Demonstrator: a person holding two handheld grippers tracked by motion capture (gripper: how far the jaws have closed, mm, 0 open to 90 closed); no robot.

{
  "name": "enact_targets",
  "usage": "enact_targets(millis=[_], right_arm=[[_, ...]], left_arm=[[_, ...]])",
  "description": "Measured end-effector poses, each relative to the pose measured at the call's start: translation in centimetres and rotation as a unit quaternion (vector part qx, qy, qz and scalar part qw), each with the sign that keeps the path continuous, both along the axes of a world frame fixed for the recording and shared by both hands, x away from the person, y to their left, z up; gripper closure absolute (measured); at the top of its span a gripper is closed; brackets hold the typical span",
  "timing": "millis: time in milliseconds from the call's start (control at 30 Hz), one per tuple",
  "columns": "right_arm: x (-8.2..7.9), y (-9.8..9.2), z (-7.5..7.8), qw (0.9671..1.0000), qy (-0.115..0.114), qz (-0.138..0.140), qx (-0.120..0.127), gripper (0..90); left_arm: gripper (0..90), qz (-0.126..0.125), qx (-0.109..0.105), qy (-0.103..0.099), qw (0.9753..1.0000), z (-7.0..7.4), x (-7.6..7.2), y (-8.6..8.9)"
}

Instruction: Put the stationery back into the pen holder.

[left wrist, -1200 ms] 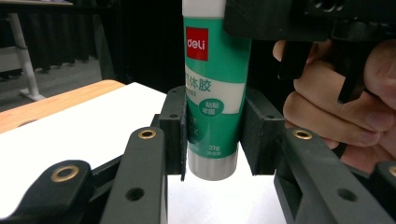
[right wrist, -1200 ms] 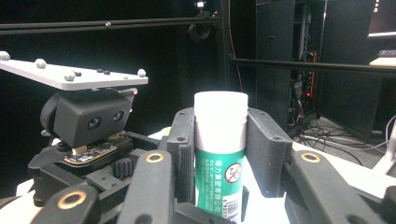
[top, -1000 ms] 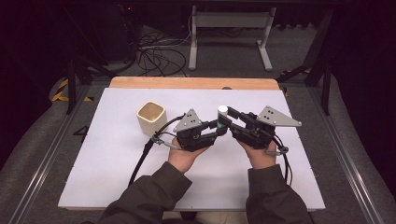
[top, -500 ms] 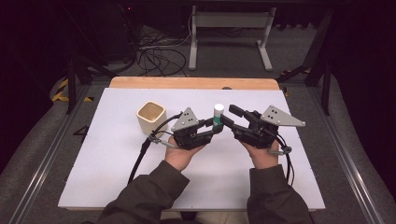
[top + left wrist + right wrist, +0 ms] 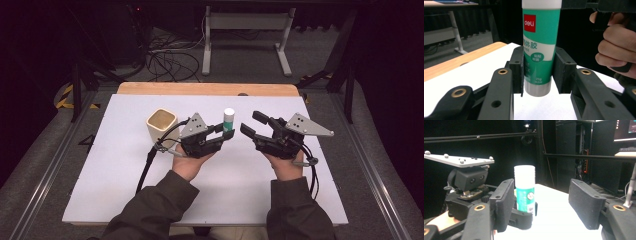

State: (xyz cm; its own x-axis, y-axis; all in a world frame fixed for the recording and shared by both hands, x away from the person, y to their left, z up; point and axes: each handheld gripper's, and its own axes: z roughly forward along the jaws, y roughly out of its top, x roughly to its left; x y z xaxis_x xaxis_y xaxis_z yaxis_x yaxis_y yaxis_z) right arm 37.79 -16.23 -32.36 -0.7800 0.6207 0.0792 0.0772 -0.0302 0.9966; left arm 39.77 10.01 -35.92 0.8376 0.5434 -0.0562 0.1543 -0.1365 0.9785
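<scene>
left tool (image 5: 226, 134) clamps the glue stick (image 5: 228, 120) low; light, rigid, slick. right tool (image 5: 254, 125), at its 3 o'clock, gapes empty.

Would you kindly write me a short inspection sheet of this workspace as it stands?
Surface: white table top, wooden strip along far edge.
Job's things: glue stick upright; beige cup upright, apart to its left.
Clutter: nothing seen.
Grippers: left gripper jaws around the glue stick's lower body; right gripper open, holding nothing.
Cables: black cable trails from left gripper; floor cables behind.
Surroundings: dark room, metal stand.
</scene>
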Motion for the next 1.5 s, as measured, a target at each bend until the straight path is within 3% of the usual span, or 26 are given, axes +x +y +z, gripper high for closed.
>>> enact_targets(millis=[400, 733, 1500], right_arm=[[0.2, -1.0, -0.3, 0.9998, 0.008, -0.012, -0.011, 29.0], [0.1, -1.5, -0.4, 0.9997, 0.010, -0.018, -0.014, 27.1], [0.0, -3.1, -1.1, 0.9990, 0.020, -0.037, -0.014, 23.5]], left_arm=[[65.5, 0.018, -0.005, -0.007, 0.9998, 0.5, 0.1, 1.5], [65.5, 0.039, -0.006, -0.012, 0.9992, 0.8, 0.3, 3.1], [65.5, 0.099, -0.003, -0.025, 0.9948, 1.4, 0.9, 7.3]])
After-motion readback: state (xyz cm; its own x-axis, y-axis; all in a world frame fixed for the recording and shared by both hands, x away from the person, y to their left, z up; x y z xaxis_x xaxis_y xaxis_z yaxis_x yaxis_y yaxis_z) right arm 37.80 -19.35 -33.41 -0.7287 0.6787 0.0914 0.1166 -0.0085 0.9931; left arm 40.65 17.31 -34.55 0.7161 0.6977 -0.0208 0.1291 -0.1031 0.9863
